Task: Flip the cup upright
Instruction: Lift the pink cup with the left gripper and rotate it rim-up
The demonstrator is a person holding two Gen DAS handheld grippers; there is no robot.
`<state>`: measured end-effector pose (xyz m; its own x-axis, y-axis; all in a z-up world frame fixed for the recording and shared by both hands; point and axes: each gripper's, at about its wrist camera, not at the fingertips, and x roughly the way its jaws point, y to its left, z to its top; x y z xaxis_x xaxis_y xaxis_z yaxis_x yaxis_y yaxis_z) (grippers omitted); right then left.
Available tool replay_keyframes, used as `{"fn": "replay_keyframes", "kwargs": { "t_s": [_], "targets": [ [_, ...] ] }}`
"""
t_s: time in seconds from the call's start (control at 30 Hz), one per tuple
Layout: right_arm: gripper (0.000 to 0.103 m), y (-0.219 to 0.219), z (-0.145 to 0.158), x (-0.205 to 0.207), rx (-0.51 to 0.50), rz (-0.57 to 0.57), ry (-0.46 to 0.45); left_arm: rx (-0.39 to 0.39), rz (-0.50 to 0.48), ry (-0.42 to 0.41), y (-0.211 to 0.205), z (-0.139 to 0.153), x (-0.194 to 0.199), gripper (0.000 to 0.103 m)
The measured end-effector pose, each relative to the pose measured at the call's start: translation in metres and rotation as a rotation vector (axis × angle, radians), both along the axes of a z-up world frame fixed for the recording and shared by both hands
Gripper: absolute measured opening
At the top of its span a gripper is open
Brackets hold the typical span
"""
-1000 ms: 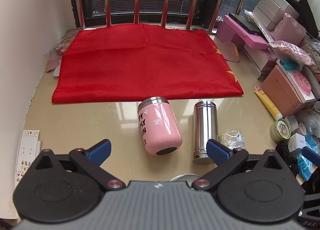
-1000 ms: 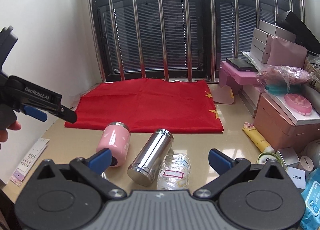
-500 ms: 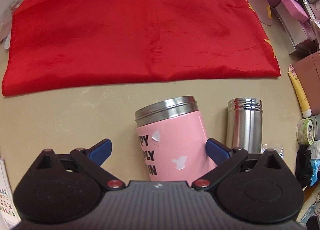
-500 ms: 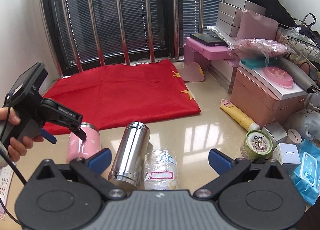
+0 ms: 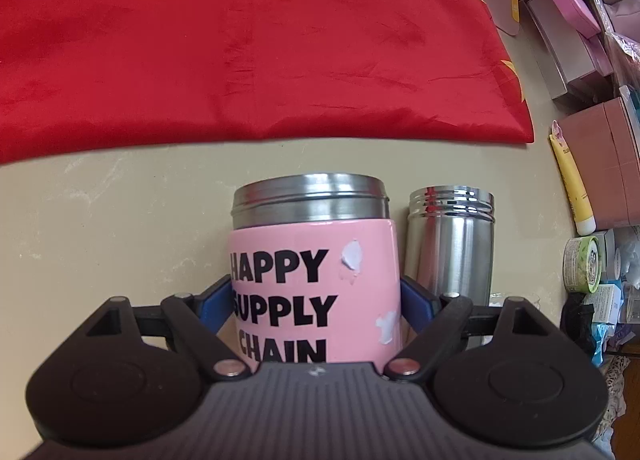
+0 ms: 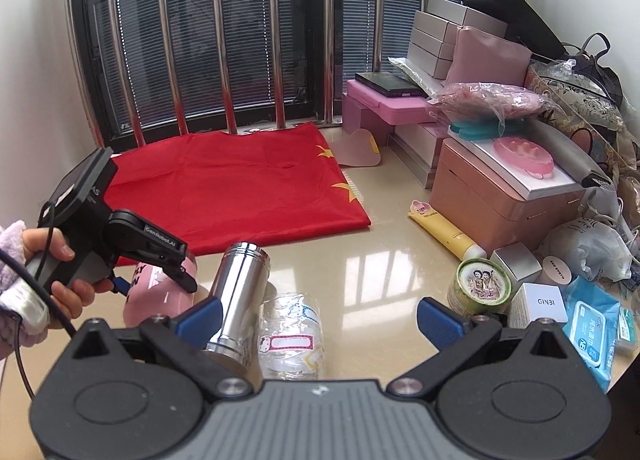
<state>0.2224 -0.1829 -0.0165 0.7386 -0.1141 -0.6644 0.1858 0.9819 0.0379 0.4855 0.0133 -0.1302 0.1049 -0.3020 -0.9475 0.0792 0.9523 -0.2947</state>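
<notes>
A pink cup (image 5: 316,284) with black lettering and a steel rim lies on its side on the beige table, rim pointing away. My left gripper (image 5: 316,302) is closed around its body, blue pads touching both sides. The right wrist view shows the left gripper (image 6: 160,256) over the pink cup (image 6: 156,292). A steel flask (image 5: 450,244) lies just right of the cup, also seen in the right wrist view (image 6: 236,292). A clear plastic cup (image 6: 290,334) lies beside it. My right gripper (image 6: 318,316) is open and empty above the table.
A red cloth (image 5: 248,40) covers the far table up to the barred window (image 6: 240,40). Boxes (image 6: 504,188), a yellow tube (image 6: 444,234), a round tin (image 6: 484,290) and wipes (image 6: 592,324) crowd the right side. A white wall stands left.
My left gripper moved down and forward onto the pink cup and closed on its sides. The right gripper view turned rightward and sank slightly, staying open.
</notes>
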Motion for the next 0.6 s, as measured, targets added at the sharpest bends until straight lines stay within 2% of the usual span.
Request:
{"fn": "replay_keyframes", "kwargs": {
  "t_s": [0.13,0.3,0.47,0.6],
  "targets": [
    [0.103,-0.004,0.001,-0.009,0.002,0.009,-0.009,-0.001,-0.001,-0.025,0.017,0.009,-0.014,0.085],
    [0.103,-0.001,0.003,-0.016,0.011,0.056,-0.031,-0.020,0.032,-0.082,0.050,0.043,-0.046,0.085],
    [0.103,0.008,0.005,-0.023,0.036,0.155,-0.072,-0.020,0.090,-0.156,0.068,0.078,-0.086,0.084],
    [0.103,0.016,0.009,-0.036,0.064,0.281,-0.112,0.010,0.157,-0.226,0.080,0.106,-0.137,0.084]
  ]
}}
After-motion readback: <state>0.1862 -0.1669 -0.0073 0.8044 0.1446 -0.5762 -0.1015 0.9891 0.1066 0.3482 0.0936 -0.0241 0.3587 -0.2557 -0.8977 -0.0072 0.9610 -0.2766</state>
